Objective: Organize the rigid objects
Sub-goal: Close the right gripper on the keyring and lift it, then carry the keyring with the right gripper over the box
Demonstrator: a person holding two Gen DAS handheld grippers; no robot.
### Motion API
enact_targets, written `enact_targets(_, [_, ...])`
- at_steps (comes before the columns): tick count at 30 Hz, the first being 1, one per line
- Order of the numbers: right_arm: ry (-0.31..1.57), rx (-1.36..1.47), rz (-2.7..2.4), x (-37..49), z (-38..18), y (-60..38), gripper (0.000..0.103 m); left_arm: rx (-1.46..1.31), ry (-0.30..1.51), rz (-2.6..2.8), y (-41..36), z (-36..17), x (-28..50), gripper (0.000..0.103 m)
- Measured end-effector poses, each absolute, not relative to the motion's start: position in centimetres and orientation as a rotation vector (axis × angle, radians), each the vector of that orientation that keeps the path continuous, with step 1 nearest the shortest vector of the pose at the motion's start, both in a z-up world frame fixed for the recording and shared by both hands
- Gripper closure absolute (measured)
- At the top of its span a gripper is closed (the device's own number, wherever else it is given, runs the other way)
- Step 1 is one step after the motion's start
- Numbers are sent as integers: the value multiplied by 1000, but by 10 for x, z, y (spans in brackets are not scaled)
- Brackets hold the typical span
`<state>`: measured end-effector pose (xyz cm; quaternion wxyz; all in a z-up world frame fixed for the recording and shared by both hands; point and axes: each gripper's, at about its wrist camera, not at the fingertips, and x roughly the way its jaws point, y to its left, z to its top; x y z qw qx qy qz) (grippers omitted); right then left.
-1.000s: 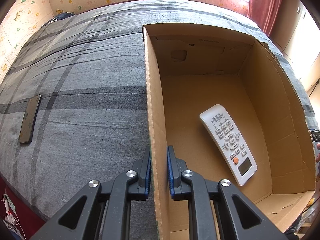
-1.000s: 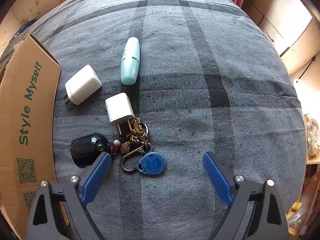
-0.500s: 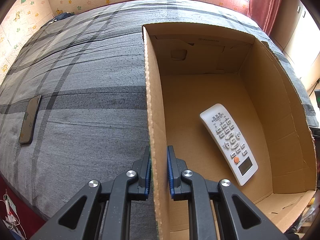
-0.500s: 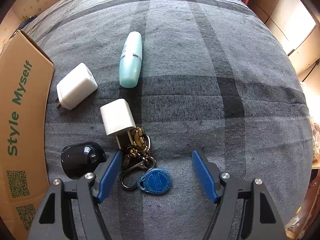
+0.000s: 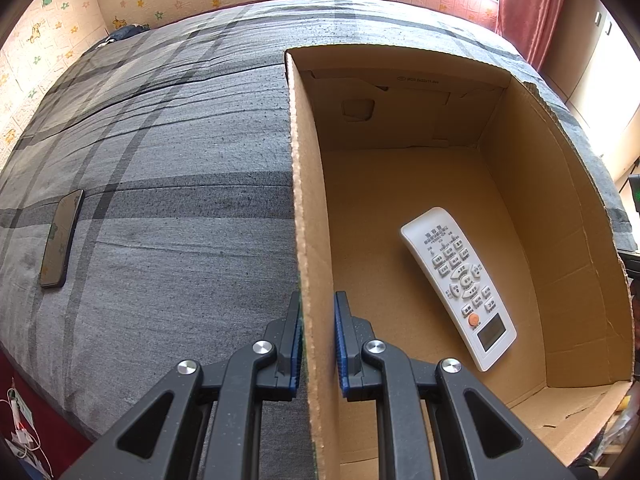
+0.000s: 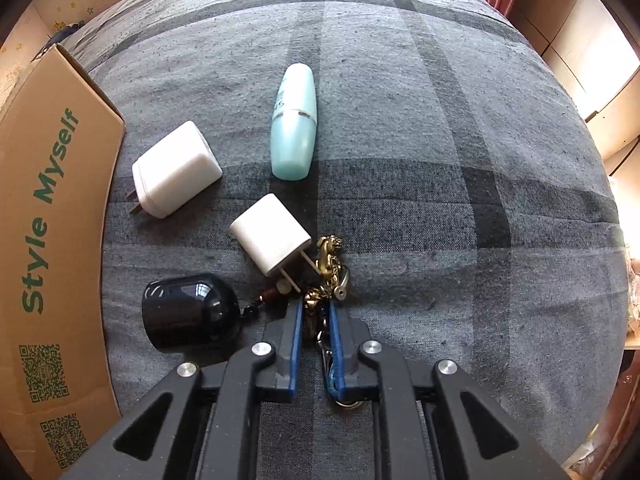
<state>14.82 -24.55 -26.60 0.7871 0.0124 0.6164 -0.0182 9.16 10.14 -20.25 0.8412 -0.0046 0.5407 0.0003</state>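
My left gripper (image 5: 317, 308) is shut on the left wall of an open cardboard box (image 5: 308, 184). A white remote control (image 5: 458, 284) lies on the box floor. In the right wrist view my right gripper (image 6: 315, 312) is shut on a bunch of keys (image 6: 328, 268) with brass charms and a blue fob, pinned between the blue pads on the grey checked bedspread. Close by lie a small white charger (image 6: 272, 240), a larger white charger (image 6: 174, 174), a black glossy rounded object (image 6: 188, 316) and a pale teal bottle (image 6: 294, 124).
A dark phone (image 5: 60, 240) lies far left on the bedspread. The box's outer side (image 6: 48, 240) with green lettering stands left of the small objects. A red curtain (image 5: 528, 8) and wallpapered wall lie beyond the bed.
My right gripper has moved forward and down over the keys and shut on them; the blue fob is now mostly hidden between the fingers. The left gripper has not moved.
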Motion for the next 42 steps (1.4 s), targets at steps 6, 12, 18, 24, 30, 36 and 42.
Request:
enact_targets(6, [1311, 39, -29, 140, -247, -246, 92, -15, 1143, 1, 101, -202, 92, 88])
enact_targets(12, [1289, 45, -18, 133, -226, -245, 92, -14, 1143, 1, 101, -202, 92, 88])
enact_targets(18, [1278, 39, -13, 133, -204, -256, 94, -13, 1143, 1, 102, -202, 92, 88])
enact_targets(24, [1255, 37, -1, 123, -184, -258, 94, -14, 1142, 1, 101, -201, 92, 88])
enact_targets(30, [1227, 3, 4, 113, -163, -252, 94, -16, 1143, 1, 101, -201, 92, 88])
enact_targets(36, [1202, -33, 11, 105, -142, -245, 94, -17, 1143, 0, 101, -200, 93, 88])
enact_targets(42, [1161, -72, 49, 101, -118, -227, 94, -16, 1143, 0, 101, -200, 93, 88])
